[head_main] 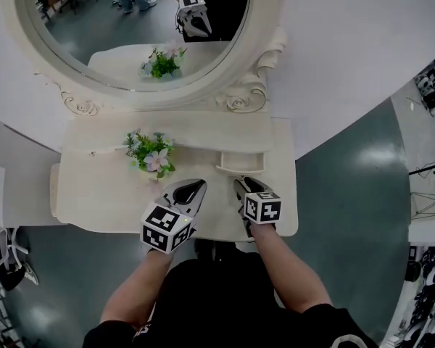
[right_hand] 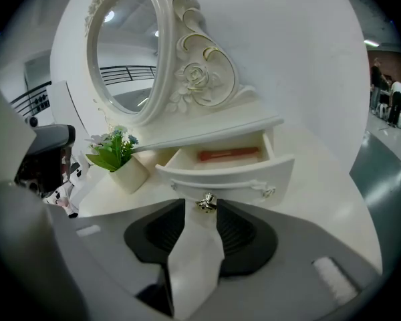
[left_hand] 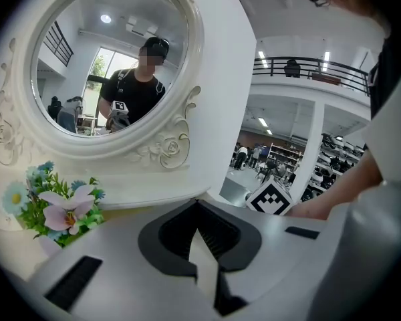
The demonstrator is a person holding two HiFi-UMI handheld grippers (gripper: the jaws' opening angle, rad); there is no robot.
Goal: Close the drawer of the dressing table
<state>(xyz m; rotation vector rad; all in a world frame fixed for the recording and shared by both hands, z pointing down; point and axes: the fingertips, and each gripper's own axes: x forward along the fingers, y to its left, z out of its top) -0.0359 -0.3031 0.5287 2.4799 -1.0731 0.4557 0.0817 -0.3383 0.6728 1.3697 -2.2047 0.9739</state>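
The cream dressing table [head_main: 94, 194] has a small drawer [head_main: 241, 164] pulled out at the right under the mirror shelf. In the right gripper view the drawer [right_hand: 235, 174] stands open, and a red stick [right_hand: 228, 155] lies inside. Its metal knob [right_hand: 206, 203] sits right at the tips of my right gripper [right_hand: 202, 210], whose jaws stand open with the knob not gripped. My right gripper [head_main: 245, 187] hangs just in front of the drawer. My left gripper [head_main: 191, 189] hovers over the tabletop beside it. The left gripper [left_hand: 198, 206] is shut and holds nothing.
A pot of artificial flowers [head_main: 151, 153] stands on the tabletop left of the drawer, close to my left gripper. The oval mirror [head_main: 130, 27] with carved scrolls rises behind. Grey floor [head_main: 348, 165] lies to the right of the table.
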